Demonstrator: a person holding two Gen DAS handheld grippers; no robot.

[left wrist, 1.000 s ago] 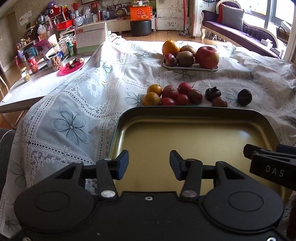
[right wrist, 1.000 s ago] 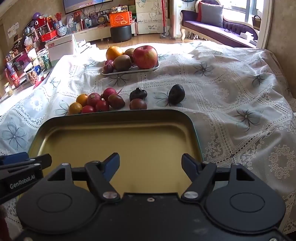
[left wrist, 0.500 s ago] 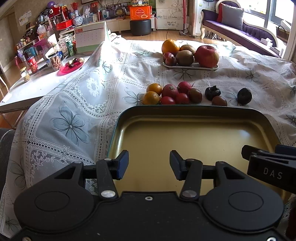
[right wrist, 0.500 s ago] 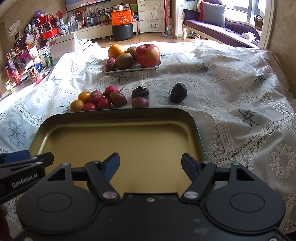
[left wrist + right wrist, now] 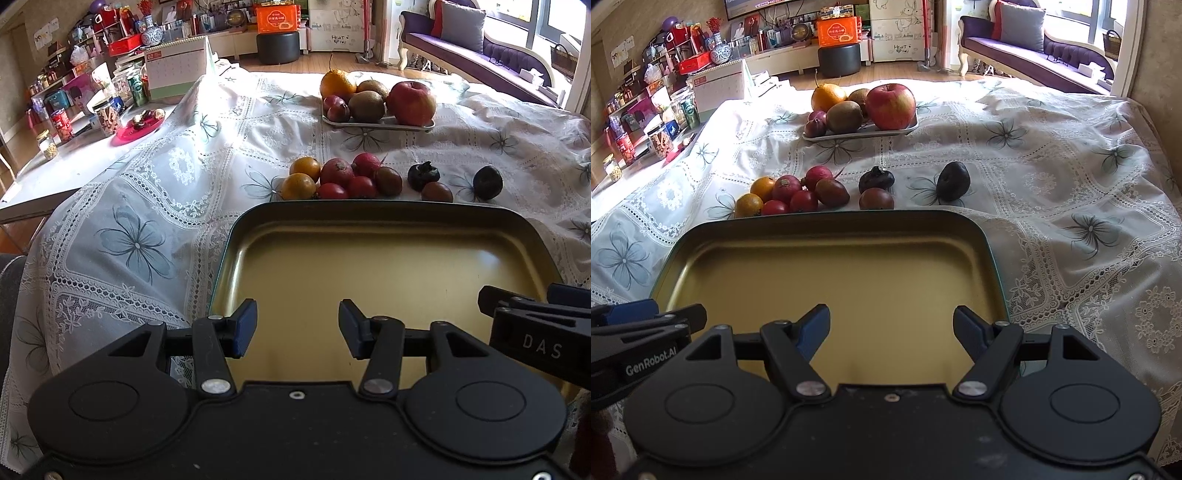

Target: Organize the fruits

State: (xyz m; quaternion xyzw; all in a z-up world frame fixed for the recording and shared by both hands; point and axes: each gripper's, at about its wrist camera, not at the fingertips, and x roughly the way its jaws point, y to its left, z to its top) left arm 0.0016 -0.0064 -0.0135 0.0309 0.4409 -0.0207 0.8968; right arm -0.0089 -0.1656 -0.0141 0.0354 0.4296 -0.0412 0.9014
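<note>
An empty gold-lined metal tray [image 5: 258, 221] [image 5: 979, 236] lies on the lace tablecloth right before both grippers. Past its far rim sits a cluster of small fruits: two oranges [image 5: 300, 184] [image 5: 749, 204], several red ones [image 5: 337, 171] [image 5: 786, 188] and three dark ones, the farthest right near-black [image 5: 487, 181] [image 5: 953, 181]. A white plate [image 5: 376, 125] [image 5: 860, 134] farther back carries a red apple [image 5: 410, 103] [image 5: 891, 106], kiwis and an orange. My left gripper [image 5: 298, 328] hangs open over the tray's near-left part. My right gripper [image 5: 891, 332] stands open, wider, over the tray's near edge. Both hold nothing.
Left of the cloth a grey side table [image 5: 55, 173] holds jars, cans and a pink dish [image 5: 138, 125]. A desk calendar [image 5: 175, 66] stands at the cloth's far left corner. A wall [image 5: 1160, 55] borders the right side. A sofa and shelves lie beyond.
Both grippers have edged slightly forward and tilted up, so tray and fruit sit a little lower in the views. Jaw openings are unchanged and no fruit has moved.
</note>
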